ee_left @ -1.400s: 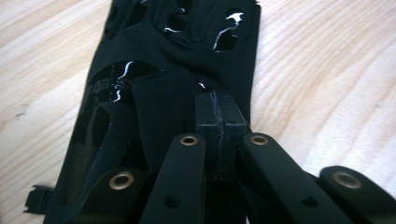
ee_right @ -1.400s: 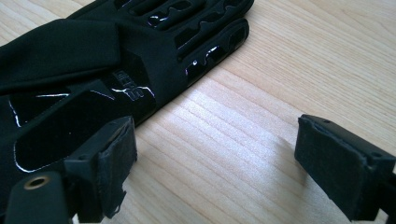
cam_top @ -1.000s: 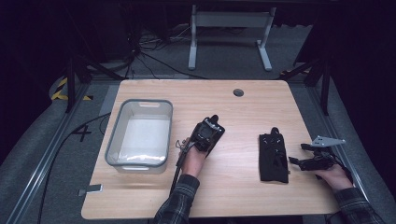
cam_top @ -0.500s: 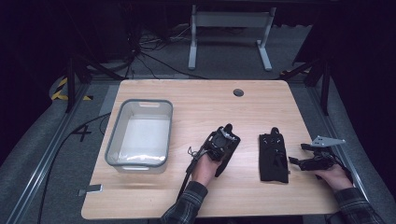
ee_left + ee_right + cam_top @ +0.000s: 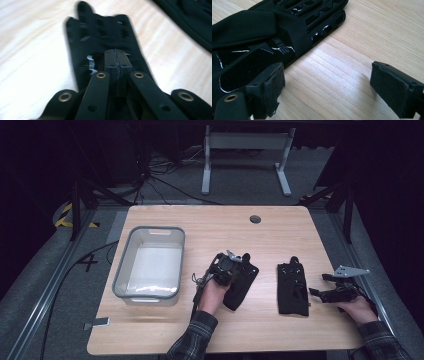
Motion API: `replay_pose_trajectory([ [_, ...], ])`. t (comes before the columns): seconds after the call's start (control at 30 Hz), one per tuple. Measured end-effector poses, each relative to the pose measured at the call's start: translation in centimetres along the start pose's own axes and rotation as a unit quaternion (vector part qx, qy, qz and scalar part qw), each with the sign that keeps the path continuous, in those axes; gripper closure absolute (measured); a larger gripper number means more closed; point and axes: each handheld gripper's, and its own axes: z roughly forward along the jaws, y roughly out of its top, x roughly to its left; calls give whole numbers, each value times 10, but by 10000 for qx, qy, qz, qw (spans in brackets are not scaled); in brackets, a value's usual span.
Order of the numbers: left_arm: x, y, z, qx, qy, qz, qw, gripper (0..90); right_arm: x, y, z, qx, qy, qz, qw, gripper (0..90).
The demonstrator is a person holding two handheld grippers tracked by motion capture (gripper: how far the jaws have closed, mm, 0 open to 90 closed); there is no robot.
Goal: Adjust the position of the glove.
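My left gripper [image 5: 235, 262] is over the middle of the wooden table [image 5: 210, 225], shut on a black glove [image 5: 241, 287] that hangs from it down toward the table's near edge. In the left gripper view the jaws [image 5: 116, 60] meet on the cuff end of that glove [image 5: 100, 30], whose fingers point away. A second black glove [image 5: 293, 287] lies flat to the right. My right gripper [image 5: 320, 292] rests open just right of it. In the right gripper view its pads [image 5: 273, 87] stand wide apart over bare wood, with the glove [image 5: 262, 37] beside the left pad.
A clear plastic bin [image 5: 150, 262] stands on the left of the table, with nothing visible in it. A round cable hole [image 5: 255, 219] sits near the far edge. A grey stand [image 5: 245, 150] and cables are on the floor beyond.
The left hand carried its glove rightward and nearer, toward the flat glove, then drew back and up a little. The right hand and the flat glove have not moved.
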Motion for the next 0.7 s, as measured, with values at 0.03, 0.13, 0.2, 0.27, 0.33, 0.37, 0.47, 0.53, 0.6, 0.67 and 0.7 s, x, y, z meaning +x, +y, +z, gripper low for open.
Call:
replay_pose_trajectory([
  [0.03, 6, 0, 2, 41, 76, -40, 10000, 898, 0, 0, 0, 0, 0, 1, 10000, 130],
  [0.13, 13, 2, 6, 106, 218, -56, 9997, 898, 0, 0, 0, 2, 2, 1, 10000, 130],
  [0.2, 15, 3, 10, 172, 248, -41, 9995, 898, 0, 0, 0, 2, 2, 1, 10000, 130],
  [0.27, 18, 3, 16, 233, 252, -43, 9994, 898, 0, 0, 0, 1, 2, -1, 10000, 130],
  [0.33, 18, 2, 19, 305, 250, -41, 9992, 898, 0, 0, 0, 0, 2, 0, 10000, 130],
  [0.37, 19, 1, 22, 351, 256, -41, 9990, 898, 0, 0, 0, 0, 3, -1, 10000, 130],
  [0.47, 19, 0, 25, 396, 238, -23, 9989, 898, 0, 0, 0, -1, 5, -5, 10000, 130],
  [0.53, 17, 0, 24, 442, 288, 13, 9986, 898, 0, 0, 0, 1, 6, -7, 10000, 130],
  [0.6, 15, -1, 23, 470, 317, 38, 9984, 898, 0, 0, 0, 1, 7, -6, 10000, 130],
  [0.67, 13, -3, 21, 516, 348, 62, 9980, 898, 0, 0, 0, -1, 6, -6, 10000, 130],
  [0.7, 12, -5, 19, 528, 364, 81, 9979, 898, 0, 0, 0, 0, 6, -5, 10000, 130],
])
